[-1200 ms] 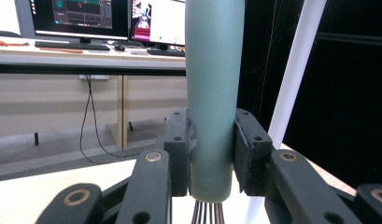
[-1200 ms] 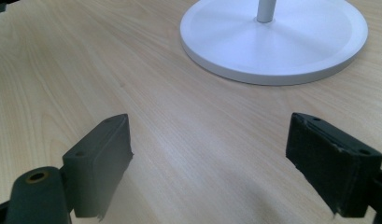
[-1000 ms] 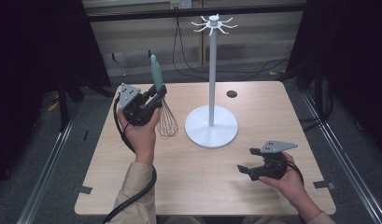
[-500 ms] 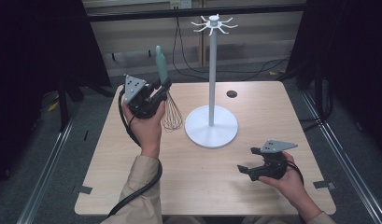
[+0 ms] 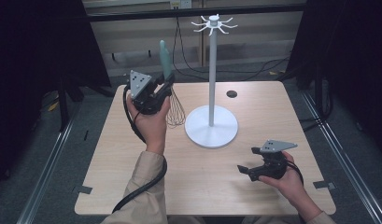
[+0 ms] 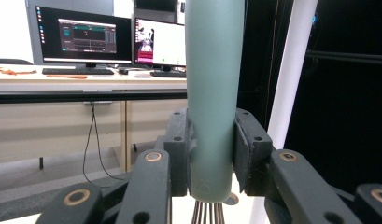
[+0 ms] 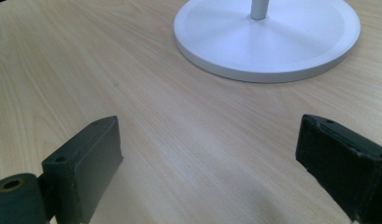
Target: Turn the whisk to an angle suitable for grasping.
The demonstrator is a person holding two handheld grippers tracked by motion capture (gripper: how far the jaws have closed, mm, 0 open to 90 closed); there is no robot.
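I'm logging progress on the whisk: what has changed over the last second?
The left gripper, shut on the whisk handle, has lifted it and carried it toward the white stand. The right gripper kept its place near the table edge; its jaws have just been opening, nothing between them.

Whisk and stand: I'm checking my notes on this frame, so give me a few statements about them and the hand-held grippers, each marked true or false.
1. The left hand-held gripper is clamped on the whisk by its green handle. True.
2. The whisk hangs from a hook on the white stand. False: it is held upright beside the stand, wires down, above the table.
3. The right hand-held gripper is open with nothing between its jaws. True.
4. The right hand-held gripper grips the stand's pole. False: it rests low over the table, short of the round base.
5. The stand lies tipped over. False: it stands upright.
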